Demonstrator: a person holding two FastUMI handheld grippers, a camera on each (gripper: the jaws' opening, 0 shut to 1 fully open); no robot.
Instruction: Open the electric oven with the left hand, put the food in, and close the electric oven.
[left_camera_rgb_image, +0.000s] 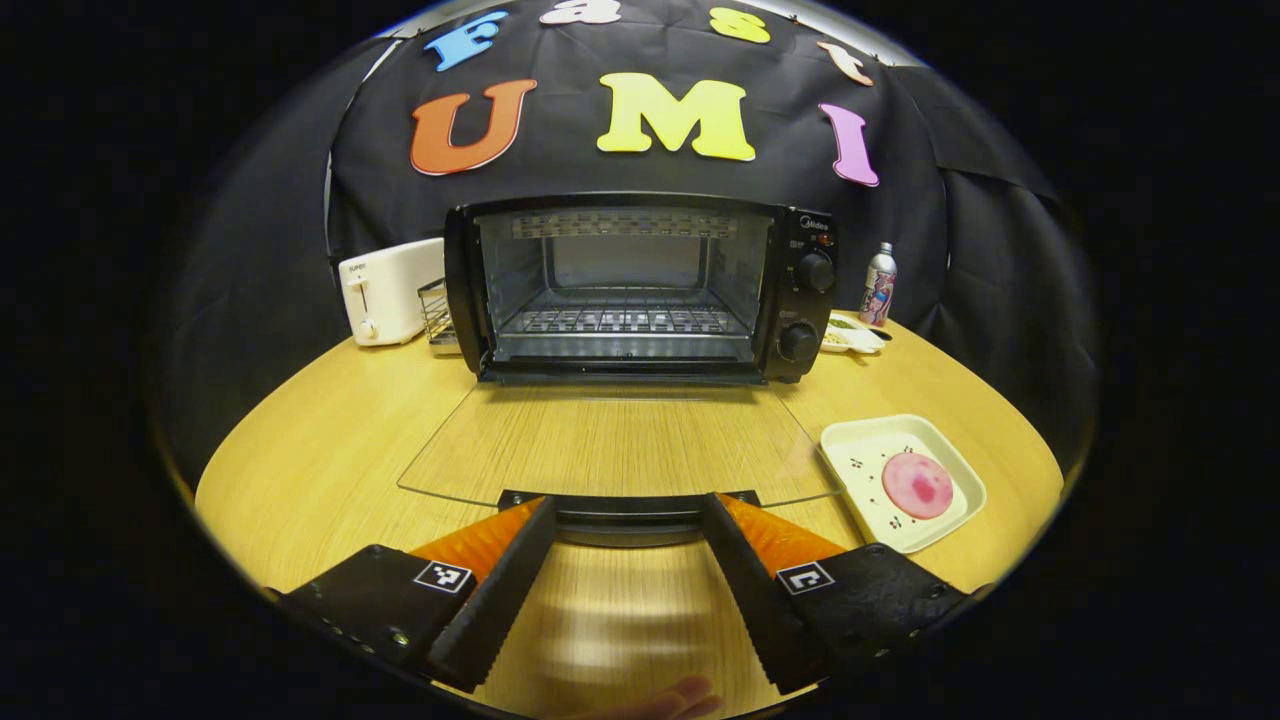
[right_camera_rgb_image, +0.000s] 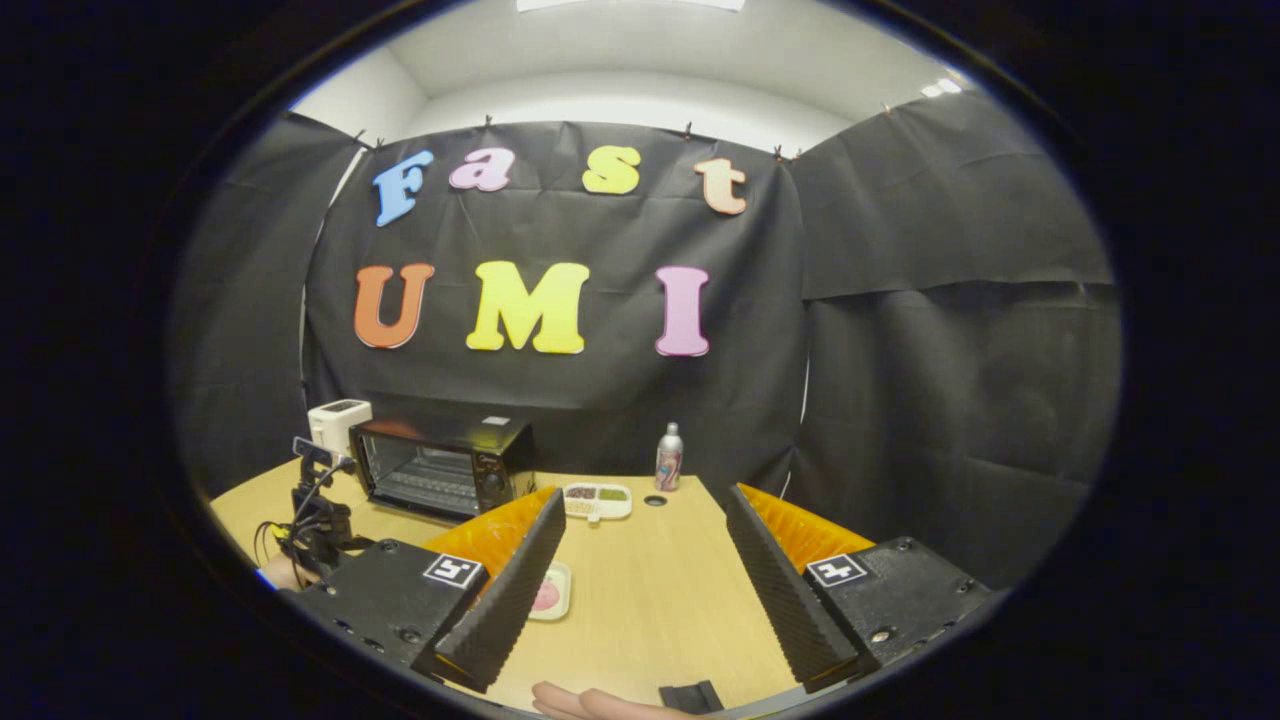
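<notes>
The left gripper (left_camera_rgb_image: 625, 520) is held with fingers spread apart just before the handle (left_camera_rgb_image: 628, 512) of the lowered glass door. Right of the door, pink food (left_camera_rgb_image: 917, 484) is seen on a white plate (left_camera_rgb_image: 858, 445). Beyond, the electric oven (left_camera_rgb_image: 640, 288) stands open. The right gripper (right_camera_rgb_image: 640, 545) is spread, empty, above the worktop (right_camera_rgb_image: 650, 590).

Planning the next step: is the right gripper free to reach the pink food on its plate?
Probably yes: the right gripper is open and holds nothing, and the pink food lies on its plate just beyond its left finger, with bare tabletop between.
</notes>
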